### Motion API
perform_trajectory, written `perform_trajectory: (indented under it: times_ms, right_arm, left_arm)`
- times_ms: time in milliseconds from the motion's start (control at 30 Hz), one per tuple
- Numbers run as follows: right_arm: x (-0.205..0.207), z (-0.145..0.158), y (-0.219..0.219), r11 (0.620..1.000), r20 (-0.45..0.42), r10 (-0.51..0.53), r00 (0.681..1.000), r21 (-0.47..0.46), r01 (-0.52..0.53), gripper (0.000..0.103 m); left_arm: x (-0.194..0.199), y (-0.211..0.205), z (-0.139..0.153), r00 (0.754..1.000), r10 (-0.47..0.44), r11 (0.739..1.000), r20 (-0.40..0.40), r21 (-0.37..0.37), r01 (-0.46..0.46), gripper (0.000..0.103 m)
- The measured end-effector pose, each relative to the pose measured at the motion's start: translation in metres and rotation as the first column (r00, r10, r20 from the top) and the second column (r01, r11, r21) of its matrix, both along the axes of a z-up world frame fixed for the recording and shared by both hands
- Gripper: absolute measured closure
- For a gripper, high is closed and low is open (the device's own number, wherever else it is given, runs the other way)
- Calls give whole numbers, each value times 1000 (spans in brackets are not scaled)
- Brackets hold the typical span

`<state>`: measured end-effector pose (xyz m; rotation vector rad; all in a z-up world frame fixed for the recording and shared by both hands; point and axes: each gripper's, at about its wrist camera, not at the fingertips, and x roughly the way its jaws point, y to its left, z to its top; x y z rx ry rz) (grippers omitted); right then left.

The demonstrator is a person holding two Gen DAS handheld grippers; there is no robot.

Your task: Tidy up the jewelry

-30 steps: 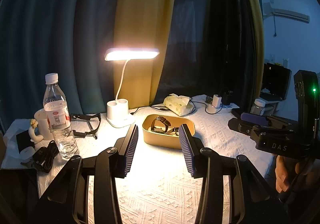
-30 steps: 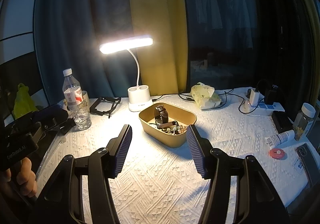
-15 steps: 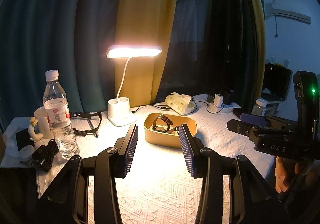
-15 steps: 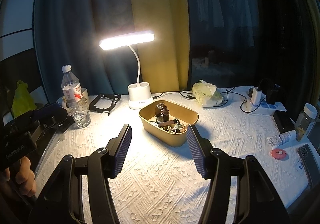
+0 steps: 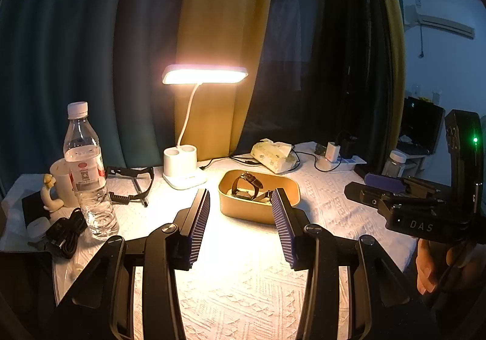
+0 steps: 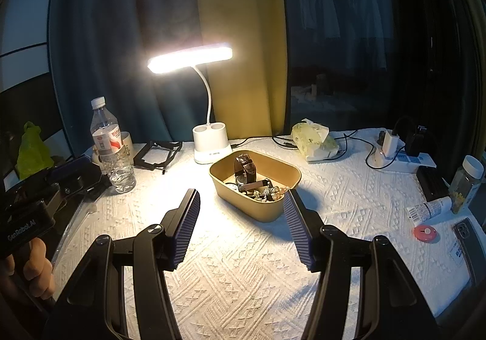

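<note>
A tan oval tray (image 5: 243,212) (image 6: 264,212) stands mid-table under the lamp. It holds a brown-strap watch (image 6: 246,170) (image 5: 247,183), another watch and a heap of small jewelry (image 6: 268,191). My left gripper (image 5: 241,203) is open and empty, held above the cloth just short of the tray. My right gripper (image 6: 241,200) is open and empty, also short of the tray. Each gripper shows at the edge of the other's view: the right one (image 5: 395,197), the left one (image 6: 60,182).
A lit white desk lamp (image 6: 211,148) stands behind the tray. A water bottle (image 6: 111,151), a mug (image 5: 62,182) and a black strap (image 5: 130,185) are left. A tissue pack (image 6: 313,139), power strip (image 6: 404,160), jar (image 6: 466,185), tube, red disc (image 6: 425,232) and phone are right.
Both grippers have drawn back and risen slightly, so the tray looks a little farther away. Both stay open and empty. Nothing on the table has moved.
</note>
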<state>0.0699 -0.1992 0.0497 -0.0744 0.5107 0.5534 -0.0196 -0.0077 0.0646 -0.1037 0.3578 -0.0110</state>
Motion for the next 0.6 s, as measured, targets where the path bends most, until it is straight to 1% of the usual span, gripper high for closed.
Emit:
perform_trajectory:
  times_ms: [333, 600]
  right_arm:
    - [0, -2, 1, 1000, -5, 0, 1000, -2, 0, 45]
    - [7, -3, 3, 1000, -14, 2, 1000, -1, -2, 45]
  left_arm:
    - [1, -2, -2, 1000, 0, 1000, -13, -9, 0, 58]
    - [4, 1, -1, 1000, 12, 1000, -8, -12, -12, 58]
